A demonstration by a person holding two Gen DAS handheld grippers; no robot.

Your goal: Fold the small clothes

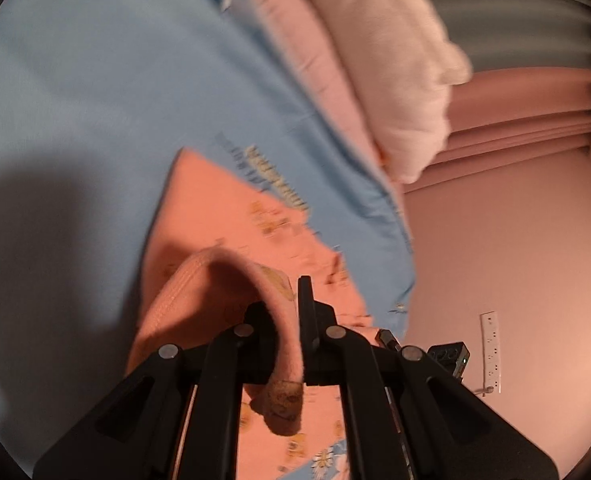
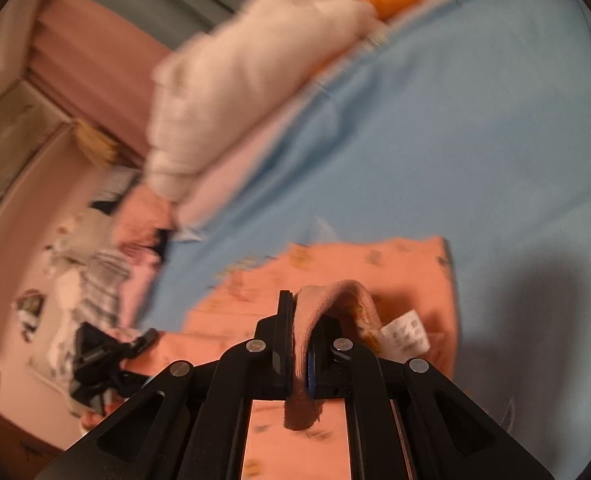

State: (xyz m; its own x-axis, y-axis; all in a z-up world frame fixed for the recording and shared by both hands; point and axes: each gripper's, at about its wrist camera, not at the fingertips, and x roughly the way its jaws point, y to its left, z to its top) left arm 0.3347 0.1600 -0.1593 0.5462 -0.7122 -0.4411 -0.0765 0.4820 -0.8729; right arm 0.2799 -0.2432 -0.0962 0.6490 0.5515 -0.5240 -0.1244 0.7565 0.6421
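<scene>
A small orange garment (image 1: 223, 216) with a yellow print lies on a blue bedsheet (image 1: 95, 80). My left gripper (image 1: 291, 320) is shut on a folded edge of the orange garment, and the cloth hangs out between its jaws. My right gripper (image 2: 299, 336) is shut on another edge of the same orange garment (image 2: 375, 268), near its white care label (image 2: 407, 334). The lifted edges curl over the fingers. Both views are blurred by motion.
A white plush toy (image 1: 395, 80) lies on a pink pillow (image 1: 295, 40) at the bed's edge; the plush toy also shows in the right wrist view (image 2: 235, 80). Pink walls, a white power strip (image 1: 491, 352), and a cluttered pile of clothes (image 2: 95, 272) lie beyond the bed.
</scene>
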